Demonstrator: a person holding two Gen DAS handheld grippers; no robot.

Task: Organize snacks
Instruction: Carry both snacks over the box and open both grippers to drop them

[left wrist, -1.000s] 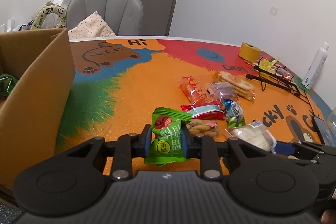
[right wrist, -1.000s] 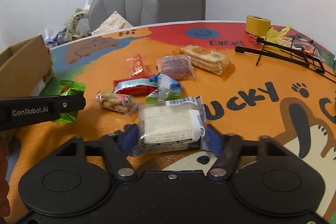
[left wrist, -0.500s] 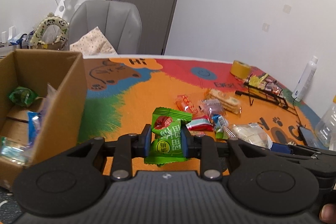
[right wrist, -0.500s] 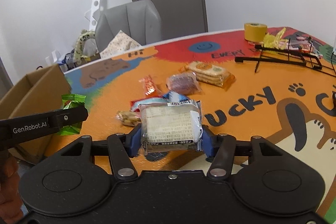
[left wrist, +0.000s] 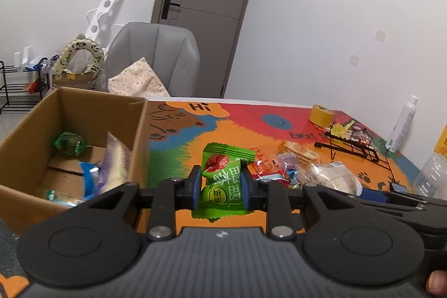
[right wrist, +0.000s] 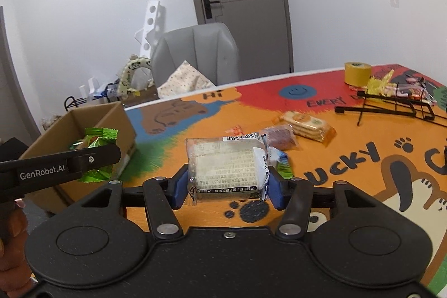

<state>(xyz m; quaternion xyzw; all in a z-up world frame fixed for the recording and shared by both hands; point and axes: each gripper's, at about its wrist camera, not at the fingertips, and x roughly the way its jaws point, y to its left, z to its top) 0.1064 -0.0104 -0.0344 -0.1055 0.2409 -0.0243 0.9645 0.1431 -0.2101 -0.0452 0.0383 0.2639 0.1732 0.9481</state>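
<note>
Snacks still loose on the cartoon-print table (right wrist: pixel 363 136) overlap in a cluster at the right view's 1 o'clock, too tangled to count; the wafer pack (right wrist: pixel 304 122) and pink packet (right wrist: pixel 280 137) read clearly. Two are airborne: the left gripper (left wrist: pixel 220 187) is clenched on a green plum candy packet (left wrist: pixel 223 178) with a red fruit picture, and the right gripper (right wrist: pixel 227 185), its jaws just narrowed, clamps a clear rice-cake pack (right wrist: pixel 226 165). The cardboard box (left wrist: pixel 36 130) at the left view's 9 o'clock holds several wrappers, partly hidden.
</note>
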